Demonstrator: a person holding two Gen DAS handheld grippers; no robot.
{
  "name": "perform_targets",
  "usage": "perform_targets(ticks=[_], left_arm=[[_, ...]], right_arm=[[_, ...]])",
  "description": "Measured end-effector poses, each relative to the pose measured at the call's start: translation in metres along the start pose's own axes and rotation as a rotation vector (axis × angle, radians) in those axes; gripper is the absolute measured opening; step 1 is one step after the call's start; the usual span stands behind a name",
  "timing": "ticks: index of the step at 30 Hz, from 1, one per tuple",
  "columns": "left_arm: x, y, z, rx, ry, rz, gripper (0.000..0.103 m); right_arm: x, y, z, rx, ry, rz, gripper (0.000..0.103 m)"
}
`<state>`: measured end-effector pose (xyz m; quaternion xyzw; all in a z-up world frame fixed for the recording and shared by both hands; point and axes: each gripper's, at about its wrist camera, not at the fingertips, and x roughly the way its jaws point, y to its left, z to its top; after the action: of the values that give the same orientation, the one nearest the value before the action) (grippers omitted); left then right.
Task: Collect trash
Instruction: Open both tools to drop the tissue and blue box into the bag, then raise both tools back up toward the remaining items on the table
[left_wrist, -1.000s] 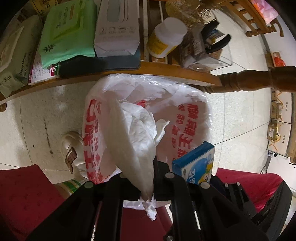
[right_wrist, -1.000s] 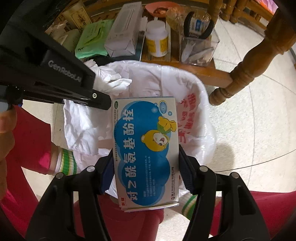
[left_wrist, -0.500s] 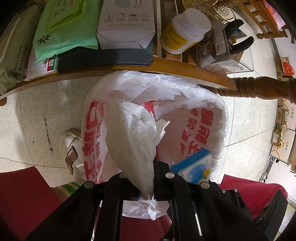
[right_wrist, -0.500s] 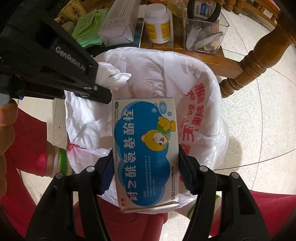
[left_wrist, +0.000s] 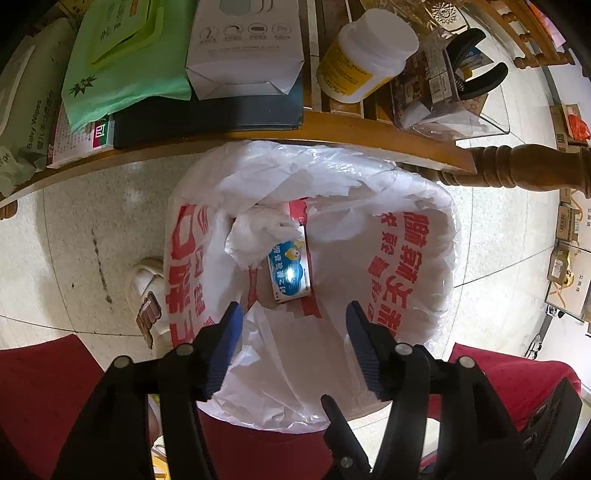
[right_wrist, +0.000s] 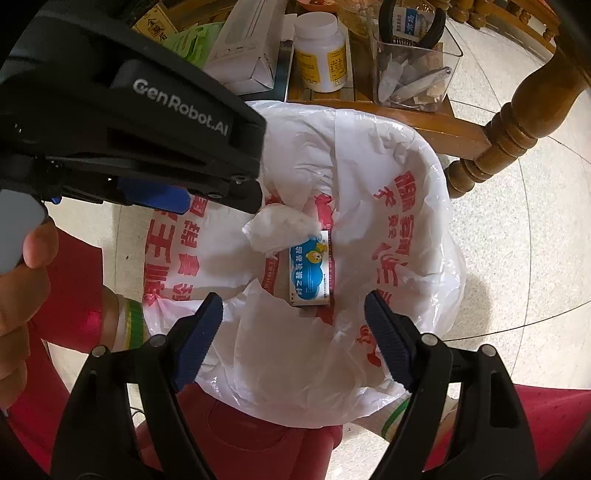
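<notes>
Medicine box (right_wrist: 309, 271) in bag (right_wrist: 413, 206), below spread right gripper (right_wrist: 293, 314)

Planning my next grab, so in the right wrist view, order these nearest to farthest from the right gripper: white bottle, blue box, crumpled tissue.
1. Blue box, in the bag, just ahead of the right gripper.
2. Crumpled tissue, overlapping the box's far end.
3. White bottle, up on the wooden shelf.

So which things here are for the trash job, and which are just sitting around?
For the trash job:
- white trash bag with red print
- blue medicine box, lying inside the bag
- crumpled white tissue, inside the bag too

Just sitting around, on the wooden table:
- green wet wipes pack
- white carton
- white pill bottle
- clear plastic organizer
</notes>
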<state>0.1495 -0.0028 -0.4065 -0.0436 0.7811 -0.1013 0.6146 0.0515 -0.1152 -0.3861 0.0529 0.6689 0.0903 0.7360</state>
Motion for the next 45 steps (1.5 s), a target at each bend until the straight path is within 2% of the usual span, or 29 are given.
perform_targets(ticks=[6, 10, 16, 21, 24, 27, 30, 36, 40, 45], left_arm=[[-0.006, -0.003, -0.003, 0.007, -0.007, 0.004, 0.066], [-0.023, -0.006, -0.013, 0.04, -0.042, 0.062, 0.073], [-0.069, -0.013, -0.05, 0.132, -0.129, 0.147, 0.076], [-0.133, -0.021, -0.1, 0.255, -0.243, 0.176, 0.079], [-0.191, -0.021, -0.126, 0.318, -0.329, 0.136, 0.085], [-0.248, -0.014, -0.142, 0.315, -0.419, 0.088, 0.09], [-0.302, -0.003, -0.151, 0.304, -0.498, 0.083, 0.091], [-0.392, 0.014, -0.158, 0.268, -0.587, 0.121, 0.092], [-0.426, 0.018, -0.161, 0.282, -0.589, 0.108, 0.092], [-0.453, 0.02, -0.155, 0.313, -0.606, 0.152, 0.092]], right_arm=[[-0.006, 0.002, 0.0, -0.012, -0.01, 0.0, 0.077], [-0.023, 0.002, -0.003, -0.013, -0.032, 0.004, 0.078], [-0.077, -0.002, -0.018, -0.002, -0.115, 0.002, 0.081], [-0.163, -0.008, -0.03, -0.01, -0.27, -0.001, 0.084], [-0.226, -0.004, -0.033, -0.063, -0.408, -0.031, 0.09], [-0.292, 0.005, -0.034, -0.141, -0.561, -0.084, 0.096], [-0.347, 0.017, -0.032, -0.228, -0.668, -0.137, 0.096], [-0.42, 0.029, -0.025, -0.329, -0.792, -0.201, 0.096], [-0.457, 0.037, -0.015, -0.352, -0.846, -0.198, 0.096], [-0.495, 0.048, -0.004, -0.39, -0.884, -0.22, 0.096]])
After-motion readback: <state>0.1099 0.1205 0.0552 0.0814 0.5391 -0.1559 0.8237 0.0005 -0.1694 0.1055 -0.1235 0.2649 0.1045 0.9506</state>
